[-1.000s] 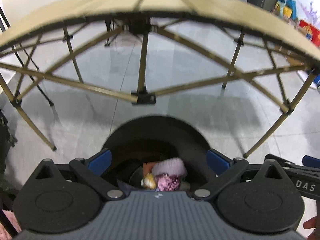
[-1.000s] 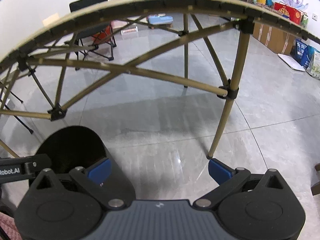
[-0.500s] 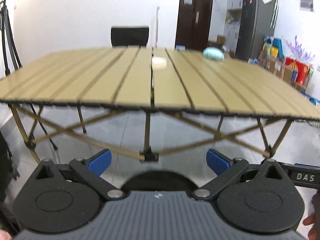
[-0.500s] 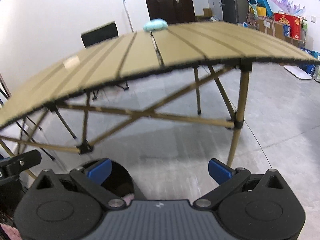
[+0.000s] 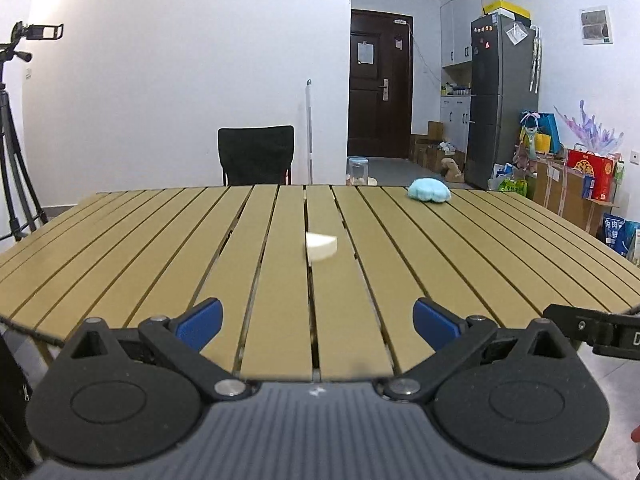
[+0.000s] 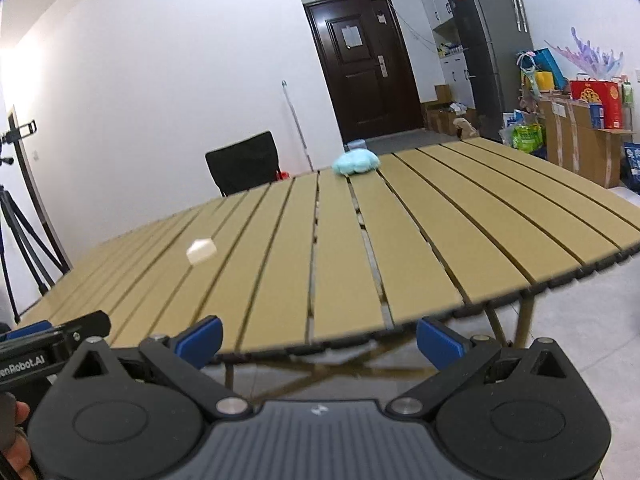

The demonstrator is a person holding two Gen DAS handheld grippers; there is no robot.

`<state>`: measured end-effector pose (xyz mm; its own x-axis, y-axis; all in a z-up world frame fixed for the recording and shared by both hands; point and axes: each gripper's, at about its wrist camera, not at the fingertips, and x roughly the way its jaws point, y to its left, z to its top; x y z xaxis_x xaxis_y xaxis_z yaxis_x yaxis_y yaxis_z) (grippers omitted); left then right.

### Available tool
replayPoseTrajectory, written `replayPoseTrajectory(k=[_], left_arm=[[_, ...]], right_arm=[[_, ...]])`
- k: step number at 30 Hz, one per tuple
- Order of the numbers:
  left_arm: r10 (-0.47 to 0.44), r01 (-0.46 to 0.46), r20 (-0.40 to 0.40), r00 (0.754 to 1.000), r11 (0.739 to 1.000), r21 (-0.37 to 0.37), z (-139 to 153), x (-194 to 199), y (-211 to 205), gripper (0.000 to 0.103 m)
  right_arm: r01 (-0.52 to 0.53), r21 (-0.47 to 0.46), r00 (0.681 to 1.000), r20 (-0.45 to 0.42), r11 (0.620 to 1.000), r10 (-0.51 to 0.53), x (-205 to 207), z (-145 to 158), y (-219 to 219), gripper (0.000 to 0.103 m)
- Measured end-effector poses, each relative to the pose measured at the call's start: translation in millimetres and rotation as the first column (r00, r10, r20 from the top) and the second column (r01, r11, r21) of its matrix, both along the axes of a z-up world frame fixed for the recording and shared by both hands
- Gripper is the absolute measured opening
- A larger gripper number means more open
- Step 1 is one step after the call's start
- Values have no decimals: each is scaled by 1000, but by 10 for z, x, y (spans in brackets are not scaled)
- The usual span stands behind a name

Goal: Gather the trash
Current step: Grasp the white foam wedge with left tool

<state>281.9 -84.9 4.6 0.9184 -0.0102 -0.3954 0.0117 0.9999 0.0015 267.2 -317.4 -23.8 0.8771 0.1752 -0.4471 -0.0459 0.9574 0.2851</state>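
Note:
A small white wedge-shaped piece of trash lies near the middle of the tan slatted table; in the right wrist view the white piece sits left of centre. A crumpled light blue item rests near the far edge, also seen as the blue item. My left gripper is open and empty over the table's near edge, well short of the white piece. My right gripper is open and empty just before the table edge. The black bin is out of view.
A black chair stands behind the table. A tripod with a camera is at the left. A dark door, a fridge, and boxes and bags line the right side. A hand shows at the lower left.
Both grippers rose from the black bin under the table up to tabletop height. The bin with its trash dropped out of view and the tabletop with two items came into sight.

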Motion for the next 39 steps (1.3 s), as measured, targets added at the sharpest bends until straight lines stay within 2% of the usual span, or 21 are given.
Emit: replayPoseTrajectory(k=[7,10,13,18,20,22,27,29,30,31,39], left_arm=[[-9,10,-20,1000,1000,12,45,636,-37,103],[0,-1,-58,998,1000,-8,9,970,-18,103],[13,-14,-89,996,1000,-17,-40,1287,-5,103],[45,-44,-138,989,999,7,-180,1718,-3,101],[53,-50,-159,986,999,21,-253,1850,-21,96],[59,-56,-182,982,998,25,-313,1965,-18,86],[53,-55,-220,974,998,-5,-374,2136,22,65],[51,-54,-227,973,999,-6,-388,2161,25,54],[44,-48,-236,971,999,-9,-402,2173,23,41],[33,-39,-233,972,999,-20,-404,2163,36,36],[20,-26,-227,974,999,-25,-370,2165,46,30]], right_arm=[[17,-14,998,68,1000,-16,335,91,-34,103],[34,-51,994,103,998,-29,444,102,-45,103],[53,-48,992,120,997,-47,566,65,-97,103],[102,-90,986,138,991,-89,790,-19,-175,103],[111,-106,986,134,988,-96,878,-60,-186,103],[114,-122,987,129,986,-99,957,-101,-196,103],[122,-153,989,104,981,-107,1082,-177,-223,103],[125,-154,989,100,980,-110,1109,-190,-235,103],[125,-155,989,100,980,-110,1122,-193,-235,103],[124,-155,989,99,980,-109,1123,-193,-238,103],[117,-158,990,96,980,-103,1118,-200,-228,103]])
